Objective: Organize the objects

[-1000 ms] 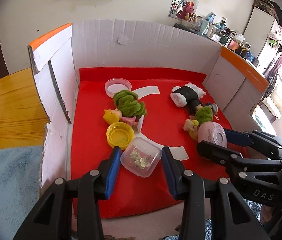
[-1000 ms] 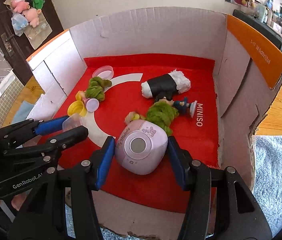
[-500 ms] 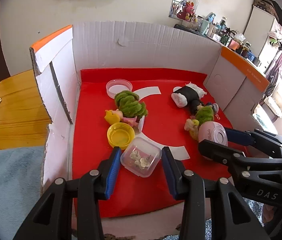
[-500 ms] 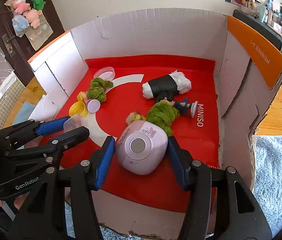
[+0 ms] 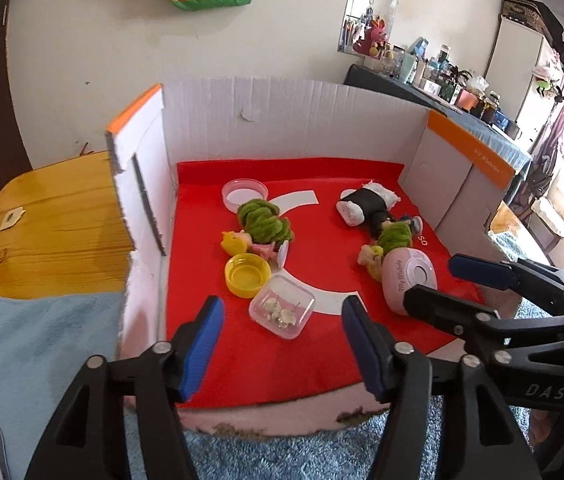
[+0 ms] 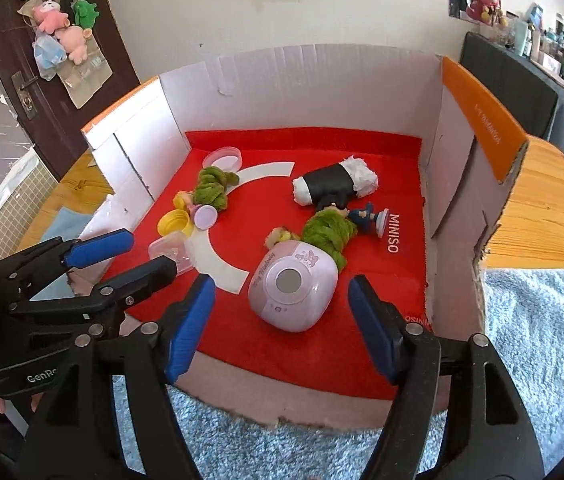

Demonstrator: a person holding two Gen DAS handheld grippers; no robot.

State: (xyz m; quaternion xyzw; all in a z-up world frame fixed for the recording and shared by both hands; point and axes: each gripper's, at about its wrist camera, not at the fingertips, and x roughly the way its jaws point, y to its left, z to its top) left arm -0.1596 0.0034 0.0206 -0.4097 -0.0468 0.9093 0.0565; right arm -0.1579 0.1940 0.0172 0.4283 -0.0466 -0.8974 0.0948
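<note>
A big white cardboard box [image 6: 321, 76] with orange-edged flaps is sitting open on the wooden table, its floor lined in red [image 5: 321, 240], and everything being organized is lying inside it. Going down in size: a black-and-white rolled bundle [image 6: 335, 186] is lying toward the back right corner, the pink toy camera [image 6: 293, 288] is resting near the front edge, and two green yarn-haired dolls are sprawling, one [image 6: 327, 230] touching the camera's far side, the other [image 5: 264, 222] toward the left wall. Smaller things are clustering at the left: a clear lid [image 5: 244, 194] near the back, a yellow cap [image 5: 247, 275], and a small clear case [image 5: 282, 306] with tiny trinkets in it near the front edge. The right gripper [image 6: 282, 324] is hanging wide open over the front edge with the camera between its fingers but not touched, gripping nothing; the left gripper [image 5: 282, 344] is likewise spread wide around the clear case, empty. To my eye the box is looking mostly loaded, both tools are standing free of these two items, and I cannot tell whether anything remains outside to bring in.
</note>
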